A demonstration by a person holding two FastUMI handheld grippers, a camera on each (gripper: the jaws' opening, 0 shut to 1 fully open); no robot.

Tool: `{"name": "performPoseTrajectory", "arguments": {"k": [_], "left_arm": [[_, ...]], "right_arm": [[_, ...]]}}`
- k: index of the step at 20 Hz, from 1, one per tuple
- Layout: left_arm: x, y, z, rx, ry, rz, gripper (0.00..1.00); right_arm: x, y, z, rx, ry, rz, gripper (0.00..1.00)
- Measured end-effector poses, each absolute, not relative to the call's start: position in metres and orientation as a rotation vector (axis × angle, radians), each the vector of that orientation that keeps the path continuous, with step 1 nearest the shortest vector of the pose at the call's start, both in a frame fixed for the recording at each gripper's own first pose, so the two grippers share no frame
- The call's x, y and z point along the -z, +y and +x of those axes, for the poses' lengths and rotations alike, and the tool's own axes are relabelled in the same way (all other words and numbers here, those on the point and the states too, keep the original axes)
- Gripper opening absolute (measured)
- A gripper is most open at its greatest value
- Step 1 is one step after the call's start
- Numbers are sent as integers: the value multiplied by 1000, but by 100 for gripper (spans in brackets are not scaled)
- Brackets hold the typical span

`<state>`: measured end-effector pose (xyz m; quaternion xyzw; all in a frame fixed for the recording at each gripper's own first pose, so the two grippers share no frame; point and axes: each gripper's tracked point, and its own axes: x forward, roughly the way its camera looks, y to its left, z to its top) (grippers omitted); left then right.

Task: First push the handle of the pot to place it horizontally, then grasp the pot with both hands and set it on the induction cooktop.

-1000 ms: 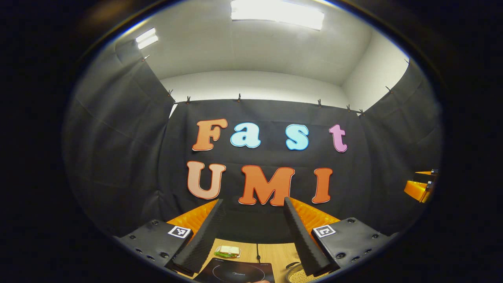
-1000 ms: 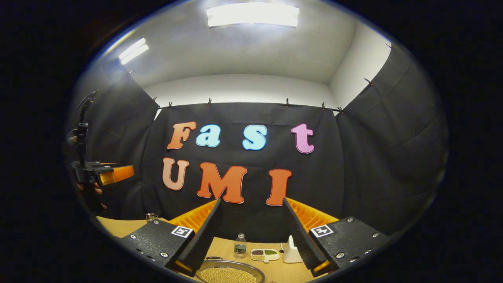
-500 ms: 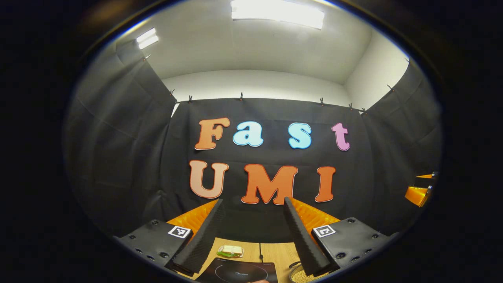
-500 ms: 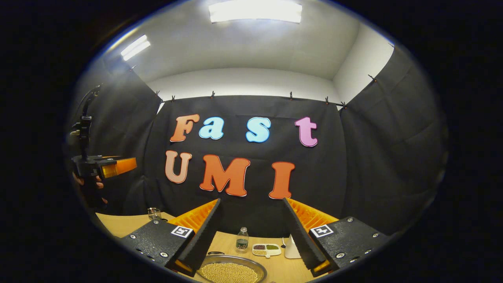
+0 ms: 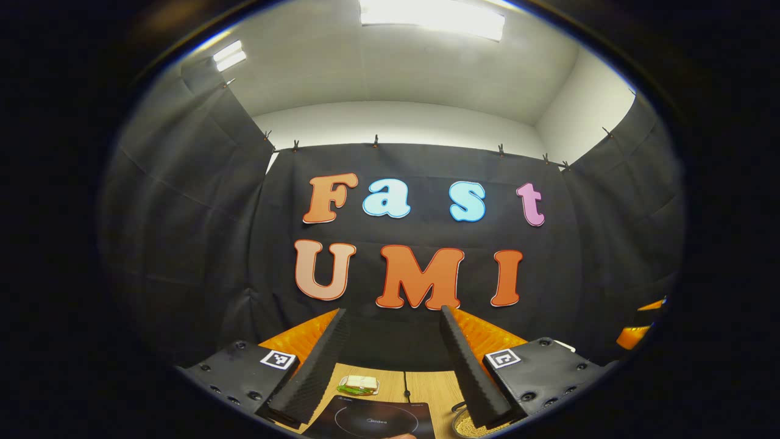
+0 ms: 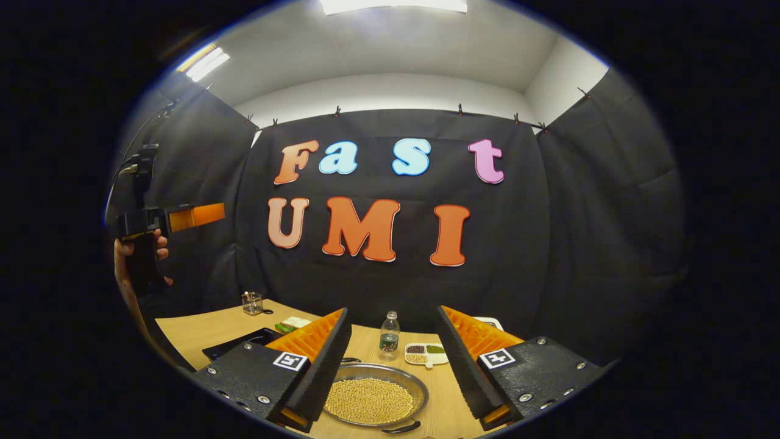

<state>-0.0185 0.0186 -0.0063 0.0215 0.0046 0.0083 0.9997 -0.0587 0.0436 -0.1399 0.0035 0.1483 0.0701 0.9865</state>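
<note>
In the right gripper view, the pot [image 6: 373, 400] of beans sat on the table [image 6: 195, 329] at 6 o'clock, below the released right claw [image 6: 393, 366], its dark handle [image 6: 401, 428] nearest. The left claw [image 5: 395, 366], also released and empty, was above the induction cooktop [image 5: 375, 421].

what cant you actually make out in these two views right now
- Pot handles, right gripper view: the near one is cut by the lower edge, the far one half hidden behind the right tongs.
- Cooktop, left gripper view: its near part is cut by the lower edge, its left side lies behind the left tongs.
- Pot, left gripper view: just a sliver beside the right finger.
- Small sectioned dish: contents too small to identify.
</note>
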Motion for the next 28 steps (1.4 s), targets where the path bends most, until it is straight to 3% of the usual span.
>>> {"name": "performPoseTrajectory", "arguments": {"k": [7, 14, 16, 28], "left_arm": [[16, 30, -14, -42, 17, 56, 98], [18, 37, -14, -57, 0, 74, 98], [23, 42, -13, -64, 12, 77, 98], [42, 74, -6, -107, 38, 63, 98]], "right_arm": [[238, 42, -82, -152, 572, 32, 76], [320, 59, -126, -209, 837, 56, 52], [342, 57, -138, -202, 918, 66, 52], [392, 86, -200, -230, 1211, 271, 12]]}}
